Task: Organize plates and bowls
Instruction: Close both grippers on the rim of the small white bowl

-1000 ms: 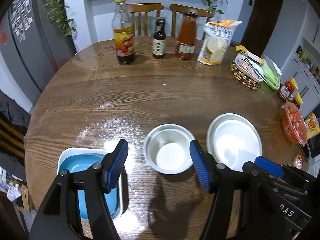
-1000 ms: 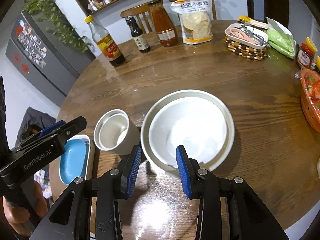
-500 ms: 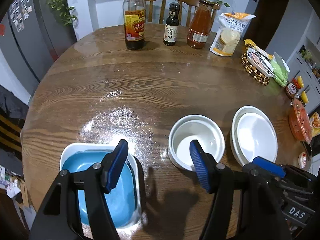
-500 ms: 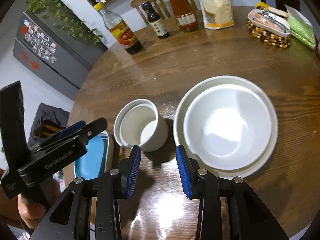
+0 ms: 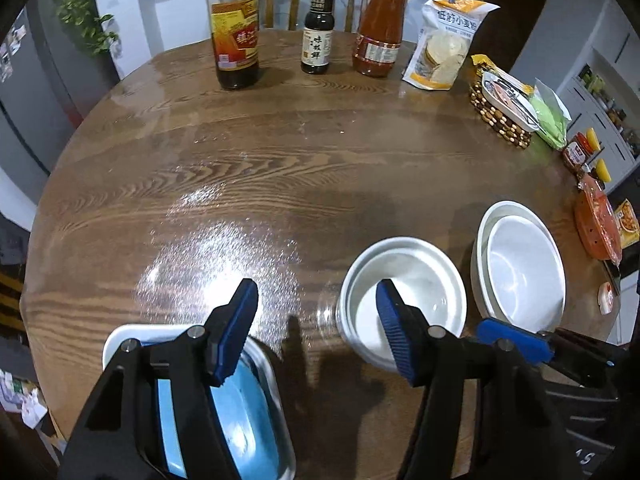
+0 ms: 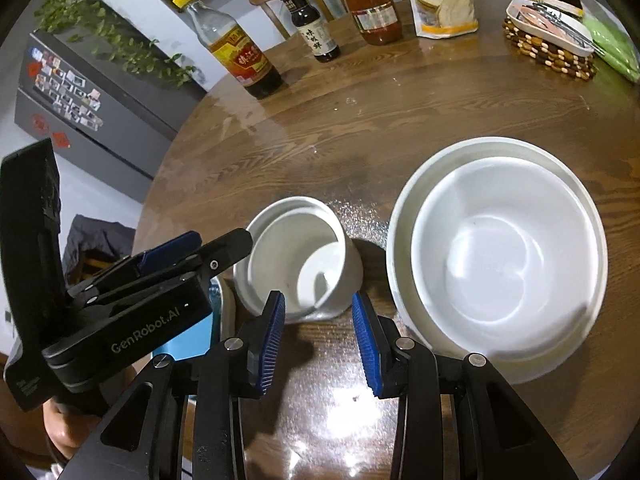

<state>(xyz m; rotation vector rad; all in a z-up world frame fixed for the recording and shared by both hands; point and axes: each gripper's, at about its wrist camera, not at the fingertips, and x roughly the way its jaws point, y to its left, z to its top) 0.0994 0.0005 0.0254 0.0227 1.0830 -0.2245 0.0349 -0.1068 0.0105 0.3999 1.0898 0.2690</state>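
A small white bowl (image 5: pixel 404 292) stands on the round wooden table (image 5: pixel 280 168); it also shows in the right wrist view (image 6: pixel 298 256). To its right a wide white bowl sits in a white plate (image 5: pixel 520 268), also in the right wrist view (image 6: pixel 500 256). A blue-and-white rectangular dish (image 5: pixel 248 412) lies at the near left edge. My left gripper (image 5: pixel 316 328) is open and empty, between the dish and the small bowl. My right gripper (image 6: pixel 318 336) is open and empty, just in front of the small bowl.
Three sauce bottles (image 5: pixel 234 28) and a snack bag (image 5: pixel 444 48) stand along the far edge. A beaded basket (image 5: pixel 500 116), green packet, jars and an orange colander (image 5: pixel 598 224) line the right edge. Two chairs stand behind the table.
My left gripper has shifted left, from framing the small bowl to between it and the blue dish. My right gripper has shifted left from the plate toward the small bowl. Both stay open.
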